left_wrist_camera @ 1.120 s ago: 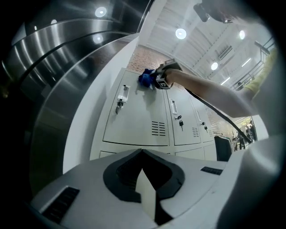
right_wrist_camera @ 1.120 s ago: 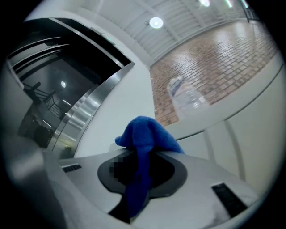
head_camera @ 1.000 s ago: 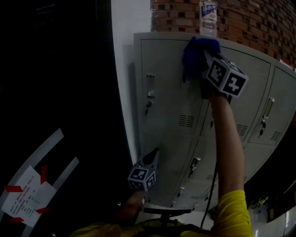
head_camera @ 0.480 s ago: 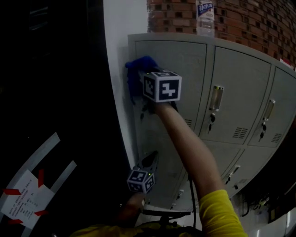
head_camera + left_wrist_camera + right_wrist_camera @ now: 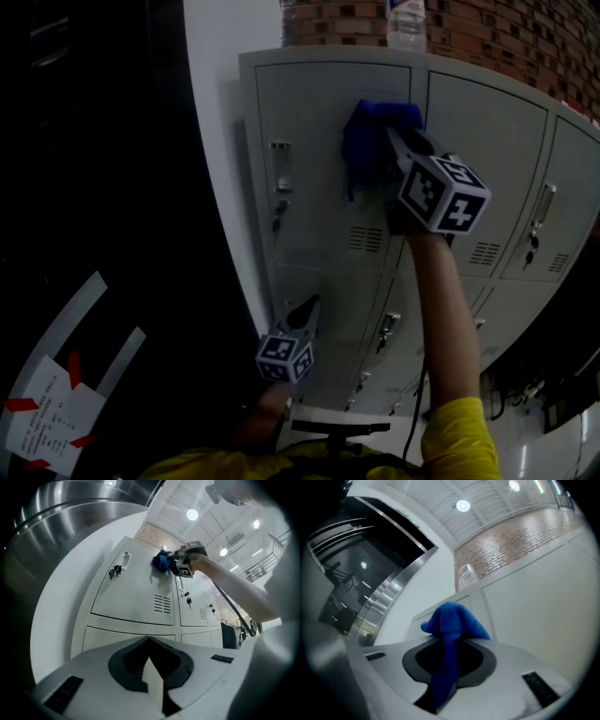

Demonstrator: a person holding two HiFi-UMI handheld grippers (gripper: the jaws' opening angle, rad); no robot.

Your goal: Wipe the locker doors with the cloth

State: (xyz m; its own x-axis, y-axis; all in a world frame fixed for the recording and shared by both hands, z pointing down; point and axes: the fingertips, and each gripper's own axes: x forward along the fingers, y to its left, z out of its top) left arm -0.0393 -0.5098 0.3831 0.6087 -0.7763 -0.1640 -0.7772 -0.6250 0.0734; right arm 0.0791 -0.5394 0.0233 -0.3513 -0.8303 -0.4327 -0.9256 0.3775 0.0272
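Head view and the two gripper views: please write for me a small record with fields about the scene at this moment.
right claw: shut on blue cloth
cloth place: against the upper right part of the top left locker door
left claw: shut, empty, held low, pointing towards the lockers
on top of lockers: plastic bottle

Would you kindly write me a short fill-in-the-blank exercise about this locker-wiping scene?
The right tongs grip a bunched, soft ___ cloth.
That cloth presses on a grey metal locker door in the ___ row.
The left tongs are shut and hold ___.
Missing words: blue; top; nothing.
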